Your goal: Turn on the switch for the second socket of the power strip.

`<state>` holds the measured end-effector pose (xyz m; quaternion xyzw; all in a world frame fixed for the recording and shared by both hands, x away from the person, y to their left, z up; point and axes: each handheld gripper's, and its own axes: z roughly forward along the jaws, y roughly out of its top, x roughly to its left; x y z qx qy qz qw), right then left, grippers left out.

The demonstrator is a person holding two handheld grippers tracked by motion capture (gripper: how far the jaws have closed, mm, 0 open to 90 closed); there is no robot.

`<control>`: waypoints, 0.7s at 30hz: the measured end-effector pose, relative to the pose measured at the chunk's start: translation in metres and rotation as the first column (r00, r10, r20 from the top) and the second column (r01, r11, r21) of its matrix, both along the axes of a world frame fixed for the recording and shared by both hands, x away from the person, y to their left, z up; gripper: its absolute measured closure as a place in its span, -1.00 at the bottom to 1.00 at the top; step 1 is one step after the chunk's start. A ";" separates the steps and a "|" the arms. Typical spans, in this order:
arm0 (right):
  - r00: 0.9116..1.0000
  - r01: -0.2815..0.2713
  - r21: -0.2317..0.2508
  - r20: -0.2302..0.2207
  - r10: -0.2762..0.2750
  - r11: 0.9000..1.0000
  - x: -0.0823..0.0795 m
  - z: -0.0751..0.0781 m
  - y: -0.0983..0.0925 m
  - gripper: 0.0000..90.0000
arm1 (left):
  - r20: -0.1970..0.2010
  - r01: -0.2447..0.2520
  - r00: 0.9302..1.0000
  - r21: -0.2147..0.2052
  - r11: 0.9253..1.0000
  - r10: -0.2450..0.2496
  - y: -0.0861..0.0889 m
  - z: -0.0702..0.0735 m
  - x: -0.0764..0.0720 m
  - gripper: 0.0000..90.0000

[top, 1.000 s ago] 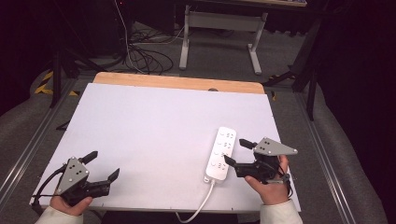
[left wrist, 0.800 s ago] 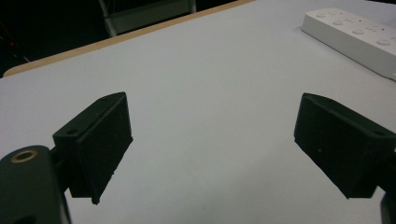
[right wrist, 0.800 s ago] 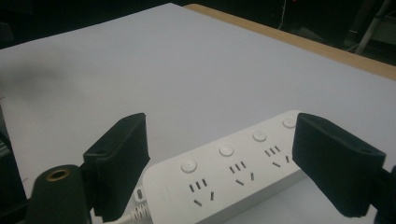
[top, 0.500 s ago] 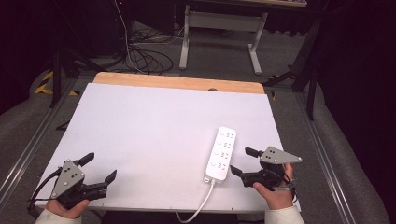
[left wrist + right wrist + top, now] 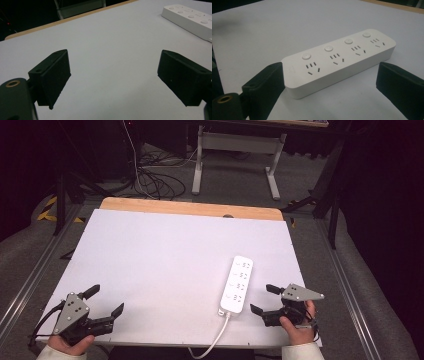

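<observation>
My right tool (image 5: 262,299) sits spread wide, nothing between its jaws, low on the white surface (image 5: 170,255). The white power strip (image 5: 237,284) lies flat just ahead of it, near but apart, its four sockets and buttons facing up and its cord (image 5: 212,346) trailing off the near edge. My left tool (image 5: 104,301) is also spread and empty, well apart from the strip.
</observation>
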<state>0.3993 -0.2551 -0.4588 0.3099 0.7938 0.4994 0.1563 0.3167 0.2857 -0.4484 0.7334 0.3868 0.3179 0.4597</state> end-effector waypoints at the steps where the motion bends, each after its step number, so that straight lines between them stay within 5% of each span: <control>1: 1.000 -0.001 -0.001 0.005 0.001 1.000 -0.001 -0.002 -0.001 -0.81 | 0.000 0.000 1.000 0.001 1.000 0.000 0.000 0.000 0.000 -0.74; 9: 1.000 0.007 -0.044 -0.025 -0.008 0.999 0.000 -0.020 -0.007 -0.81 | -0.001 0.005 1.000 0.008 1.000 -0.005 0.000 -0.002 0.001 -0.75; 13: 0.999 0.001 -0.003 -0.045 -0.001 1.000 0.002 -0.022 -0.012 -0.78 | -0.006 0.005 1.000 -0.005 1.000 -0.005 -0.001 -0.004 0.005 -0.76; 21: 1.000 0.009 -0.059 0.020 -0.007 0.998 0.001 -0.021 -0.011 -0.78 | -0.001 -0.004 1.000 -0.013 1.000 0.004 0.000 -0.006 0.007 -0.76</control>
